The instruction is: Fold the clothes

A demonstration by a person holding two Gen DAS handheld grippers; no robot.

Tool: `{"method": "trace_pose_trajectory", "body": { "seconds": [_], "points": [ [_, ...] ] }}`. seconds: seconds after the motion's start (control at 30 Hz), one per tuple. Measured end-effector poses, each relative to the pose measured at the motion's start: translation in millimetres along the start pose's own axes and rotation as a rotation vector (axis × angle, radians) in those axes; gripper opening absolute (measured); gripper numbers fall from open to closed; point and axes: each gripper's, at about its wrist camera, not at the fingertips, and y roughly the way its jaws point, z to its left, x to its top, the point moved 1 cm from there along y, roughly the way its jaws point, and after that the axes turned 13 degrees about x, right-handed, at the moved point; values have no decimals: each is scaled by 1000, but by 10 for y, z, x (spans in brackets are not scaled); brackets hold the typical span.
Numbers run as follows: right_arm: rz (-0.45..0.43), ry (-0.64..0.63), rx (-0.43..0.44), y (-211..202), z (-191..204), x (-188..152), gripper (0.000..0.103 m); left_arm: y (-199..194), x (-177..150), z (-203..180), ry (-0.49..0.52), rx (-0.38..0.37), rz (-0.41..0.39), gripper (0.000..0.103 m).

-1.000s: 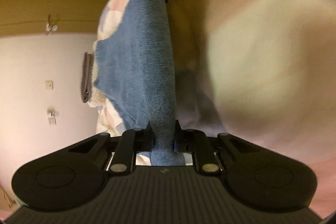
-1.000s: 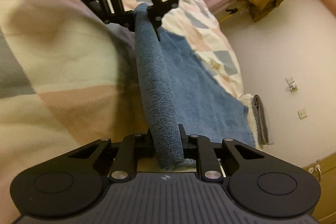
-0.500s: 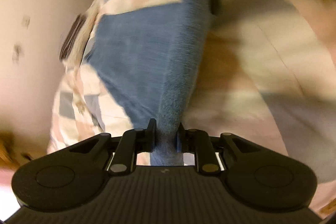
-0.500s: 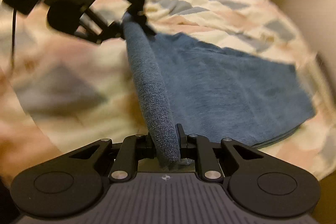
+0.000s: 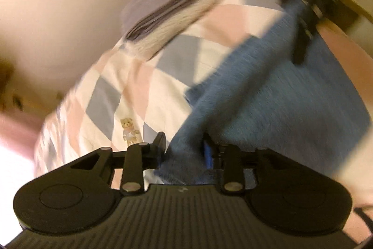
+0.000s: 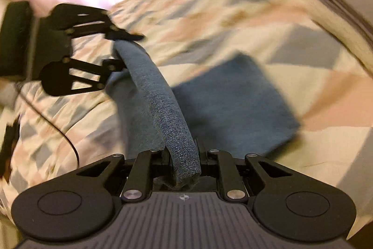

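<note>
Both black two-finger grippers have hold of the same blue denim garment [image 6: 160, 109], one at each end of a thick rolled edge that arcs between them above the bed. The right gripper [image 6: 184, 165] is closed tight on its end of that edge, the cloth bunched up between the jaws. The left gripper [image 5: 185, 151] is likewise clamped on the fabric, with a wad of denim squeezed between its fingers; from the right wrist view it sits up at the far left, biting the other end of the roll. The rest of the garment hangs down from the held edge and spreads flat as a folded blue panel on the patchwork bedspread of cream, pink and grey diamonds [image 6: 303, 22]. A small teddy bear print [image 5: 129, 131] shows on the bedspread just beside the left gripper. A pale fluffy blanket with dark stripes [image 5: 167, 18] lies at the bed's edge, badly blurred.
</note>
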Motion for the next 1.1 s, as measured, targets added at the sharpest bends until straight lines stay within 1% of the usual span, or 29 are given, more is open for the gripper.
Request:
{"method": "trace_pose_trajectory", "body": {
  "seconds": [0.07, 0.1, 0.13, 0.17, 0.23, 0.3, 0.33, 0.4, 0.47, 0.5, 0.53, 0.57, 0.63, 0.73, 0.8, 0.87, 0.93, 1.03, 1.1],
  "points": [
    [21, 66, 41, 39, -430, 94, 16, 195, 118, 32, -103, 6, 71, 34],
    [32, 99, 62, 71, -620, 127, 16, 213, 132, 38, -148, 21, 96, 35],
    [54, 106, 70, 114, -715, 137, 16, 223, 143, 48, -195, 35, 121, 34],
    [77, 111, 77, 159, -799, 146, 16, 164, 121, 87, -261, 38, 144, 34],
    [109, 81, 74, 210, -846, 138, 16, -2, 21, 196, -398, 17, 183, 37],
    [111, 100, 99, 221, -910, 142, 17, -173, -104, 264, -513, 19, 225, 38],
    [109, 114, 107, 221, -945, 153, 17, -226, -167, 237, -544, 16, 256, 38],
    [99, 148, 124, 233, -1023, 213, 26, -297, -290, 134, -596, 13, 317, 38],
    [93, 178, 149, 264, -1066, 244, 37, -280, -423, -7, -674, 15, 381, 37],
    [86, 182, 151, 285, -1069, 258, 36, -267, -483, -64, -715, 21, 407, 37],
    [81, 172, 143, 286, -1044, 272, 32, -261, -522, -102, -759, 34, 419, 37],
    [77, 160, 134, 284, -1017, 285, 20, -259, -559, -136, -802, 48, 428, 37],
    [46, 127, 141, 172, -934, 329, 17, -283, -576, -135, -862, 84, 411, 37],
    [-1, 96, 139, -41, -854, 391, 16, -255, -547, -76, -884, 137, 393, 37],
    [-23, 109, 127, -173, -913, 424, 15, -182, -535, -53, -888, 138, 391, 36],
    [7, 97, 112, -112, -987, 469, 16, -98, -533, -65, -879, 127, 393, 36],
    [44, 83, 80, 7, -1055, 417, 17, -3, -521, -119, -837, 131, 403, 36],
    [36, 78, 65, 13, -1092, 412, 16, 31, -467, -171, -778, 140, 396, 34],
    [28, 76, 55, 13, -1116, 410, 16, 5, -456, -171, -776, 132, 377, 34]
  ]
}}
